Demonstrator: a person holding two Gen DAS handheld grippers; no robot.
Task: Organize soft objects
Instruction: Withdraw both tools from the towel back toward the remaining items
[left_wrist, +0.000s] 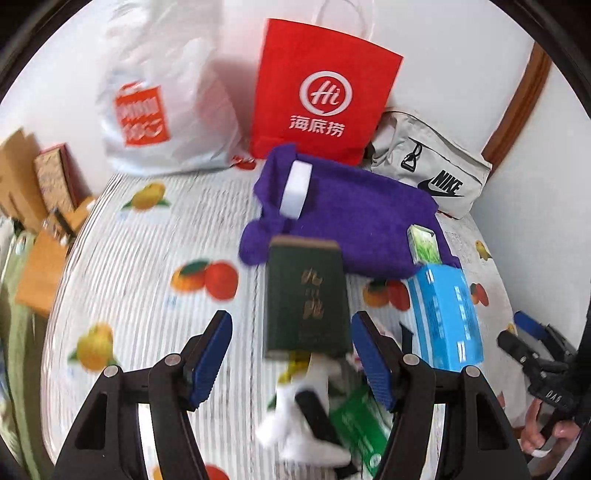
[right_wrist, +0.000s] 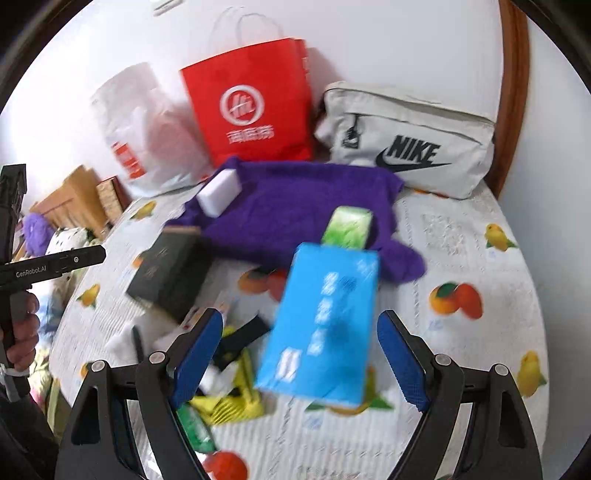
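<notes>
Before you, a rumpled purple towel (left_wrist: 354, 221) lies on the fruit-print bed cover (left_wrist: 147, 258), a white foam block (left_wrist: 295, 192) on it. Behind it stand a red paper bag (left_wrist: 321, 92), a white plastic bag (left_wrist: 162, 110) to its left and a grey fabric pouch (left_wrist: 432, 170) to its right.

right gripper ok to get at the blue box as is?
Probably yes. The right gripper is open with nothing in it, and the blue box lies right ahead between its fingers, on top of the clutter, with nothing covering it.
</notes>
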